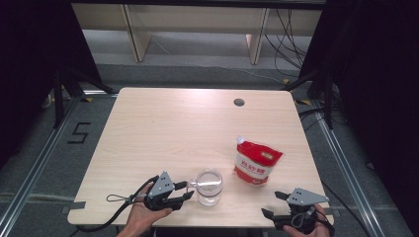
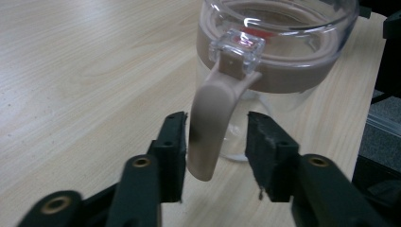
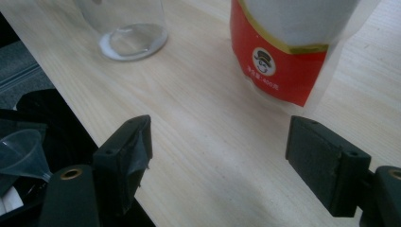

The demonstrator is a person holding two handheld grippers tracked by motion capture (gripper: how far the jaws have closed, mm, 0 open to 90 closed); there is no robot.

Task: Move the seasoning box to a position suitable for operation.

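Here, the high view is showing the left tool [image 1: 184, 190] reaching toward the clear jug [image 1: 209, 186] at the near edge of the tabletop [image 1: 173, 128], with the red pouch [image 1: 256, 162] standing just to its right. The left gripper view is revealing more: the jug's beige handle [image 2: 210, 127] is sitting between partly open jaws, touching the left pad, clear of the right. The right tool [image 3: 220, 158] is hovering wide open, empty, facing the pouch; a small funnel [image 3: 23, 153] is showing below the tabletop edge.

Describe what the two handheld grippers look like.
Both the left gripper and right gripper are black, each with two blocky jaws bearing flat dark pads, brass-coloured pivot pins and a grey three-cornered top plate. A black cable loops off the left one.
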